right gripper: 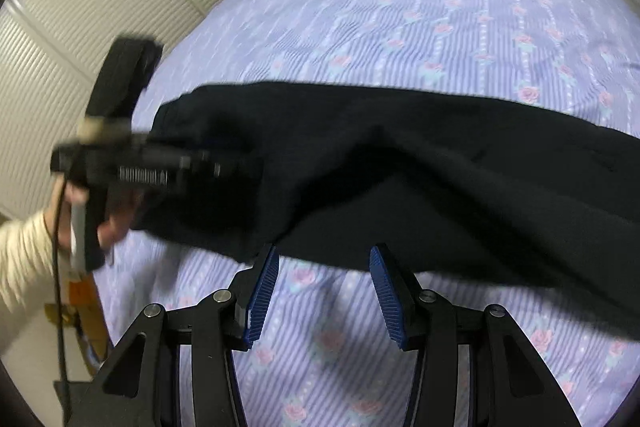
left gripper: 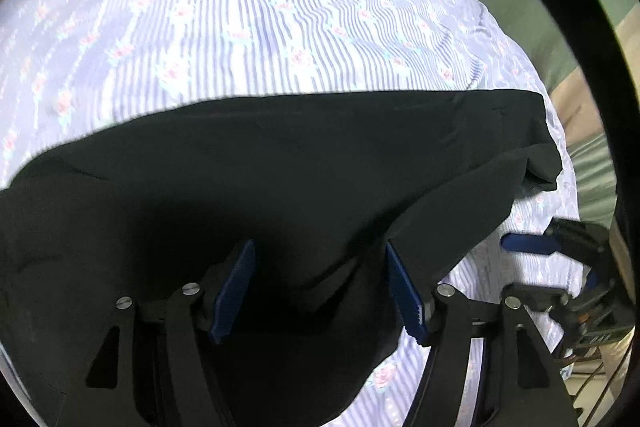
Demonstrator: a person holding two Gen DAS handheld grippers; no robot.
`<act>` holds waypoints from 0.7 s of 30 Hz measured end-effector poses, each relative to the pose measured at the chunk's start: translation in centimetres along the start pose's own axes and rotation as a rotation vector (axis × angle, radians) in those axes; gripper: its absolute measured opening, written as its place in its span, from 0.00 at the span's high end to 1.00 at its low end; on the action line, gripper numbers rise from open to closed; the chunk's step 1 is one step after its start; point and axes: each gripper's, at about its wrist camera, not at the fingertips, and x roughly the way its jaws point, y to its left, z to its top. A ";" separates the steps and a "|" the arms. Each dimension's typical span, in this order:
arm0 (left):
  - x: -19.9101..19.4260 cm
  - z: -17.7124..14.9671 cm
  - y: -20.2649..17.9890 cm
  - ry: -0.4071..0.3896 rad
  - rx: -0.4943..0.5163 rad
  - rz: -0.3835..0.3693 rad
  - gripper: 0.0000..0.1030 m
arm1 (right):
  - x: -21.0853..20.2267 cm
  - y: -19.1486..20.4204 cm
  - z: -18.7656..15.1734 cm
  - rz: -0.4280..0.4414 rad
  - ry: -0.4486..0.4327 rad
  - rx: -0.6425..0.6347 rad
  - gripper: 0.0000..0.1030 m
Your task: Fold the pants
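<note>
Blue ribbed pads of the left claw point(left gripper: 320, 279) stand wide apart over dark fabric, gripping nothing, with the black cloth pants point(left gripper: 260, 179) spread beneath and ahead of them on the bed with its lilac striped, rose-printed sheet point(left gripper: 248, 15); the right claw point(right gripper: 324, 287) is likewise spread open, hovering above bare sheet just short of the pants' near edge, while the person's left hand point(right gripper: 108, 223) holds the other tool's handle by the bed's side
</note>
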 end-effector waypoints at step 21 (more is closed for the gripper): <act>-6.4 -10.5 -7.0 -0.245 0.315 0.374 0.28 | 1.5 0.0 5.7 0.222 0.012 0.368 0.78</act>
